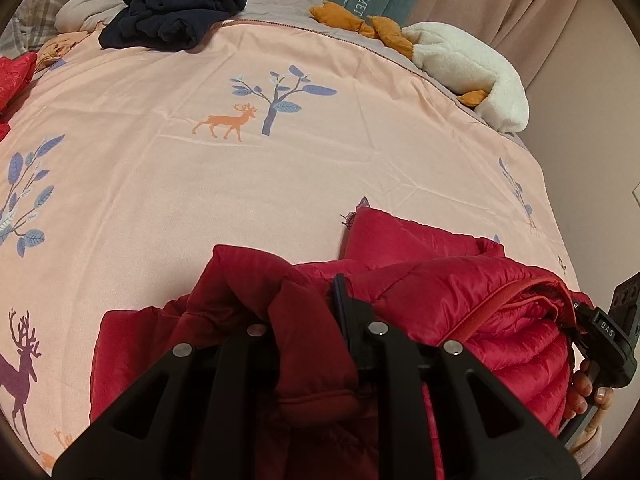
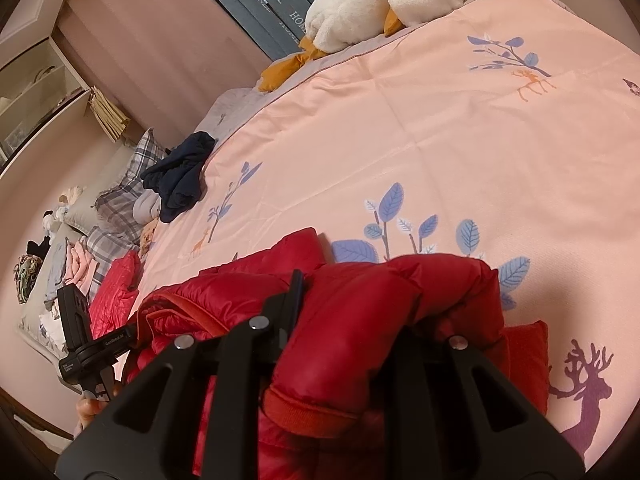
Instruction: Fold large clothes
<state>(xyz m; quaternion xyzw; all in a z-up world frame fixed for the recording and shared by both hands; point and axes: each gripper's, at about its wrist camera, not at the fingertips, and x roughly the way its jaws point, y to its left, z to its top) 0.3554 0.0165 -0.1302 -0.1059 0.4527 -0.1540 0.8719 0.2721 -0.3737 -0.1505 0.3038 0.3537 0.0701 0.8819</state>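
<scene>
We hold the red padded jacket (image 1: pixel 460 300) with both tools at the near edge of the pink bedspread (image 1: pixel 280 168). The left gripper (image 1: pixel 308 312) has its jaws drawn nearly together on a thick fold of the jacket, a cuffed sleeve end spilling back between the finger arms. The right gripper (image 2: pixel 344 304) is likewise pinched almost closed on a bunched fold, with a ribbed cuff hanging below the jaws. The bulk of the jacket lies between the two tools and just ahead of the jaws, resting on the bedspread. We judge the main risk to be slippage: the shell looks slick and puffy, so a pinch on bunched layers may release one layer when we lift or spread. A second risk is that the trapped sleeve ends fold in crooked. Ahead of the jaws, well apart, the dark garment (image 1: pixel 176 8) and the plush goose (image 1: pixel 472 72) leave the central area free.
</scene>
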